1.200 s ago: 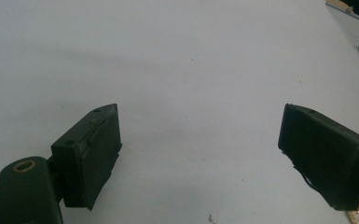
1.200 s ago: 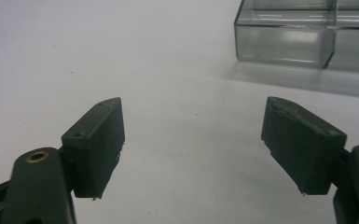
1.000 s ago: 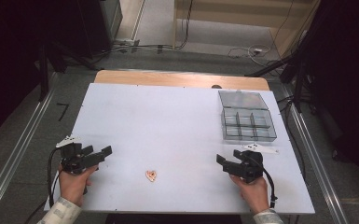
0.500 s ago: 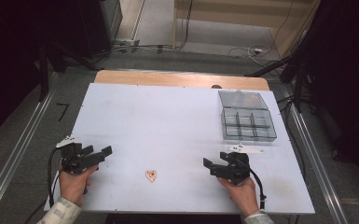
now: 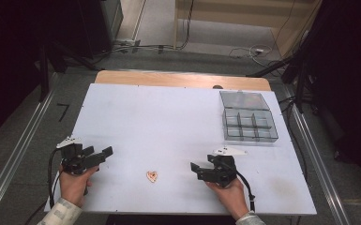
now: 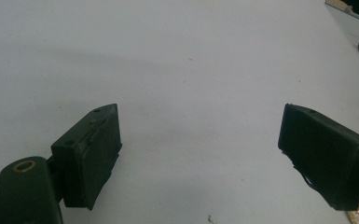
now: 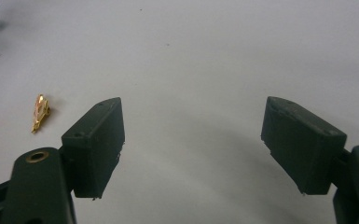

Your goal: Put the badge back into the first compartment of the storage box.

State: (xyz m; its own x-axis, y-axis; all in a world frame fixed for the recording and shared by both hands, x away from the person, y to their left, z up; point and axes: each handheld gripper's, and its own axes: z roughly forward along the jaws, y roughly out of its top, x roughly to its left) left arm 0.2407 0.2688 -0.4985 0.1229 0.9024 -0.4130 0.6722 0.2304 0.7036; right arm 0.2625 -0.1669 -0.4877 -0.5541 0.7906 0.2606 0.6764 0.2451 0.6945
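Right gripper [image 5: 196, 170] has slid left over the last second, jaws spread wide and empty, so I'm lining up on the small gold heart-shaped charm [image 5: 152, 176] lying near the white table's [image 5: 169, 122] front edge. Left gripper [image 5: 104, 153] hasn't budged, also gaping.

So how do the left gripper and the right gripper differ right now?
The left gripper points right across the table; the right gripper points left. The right gripper sits nearer the heart charm than the left gripper does. Both have jaws wide open, holding nothing, above the white table.
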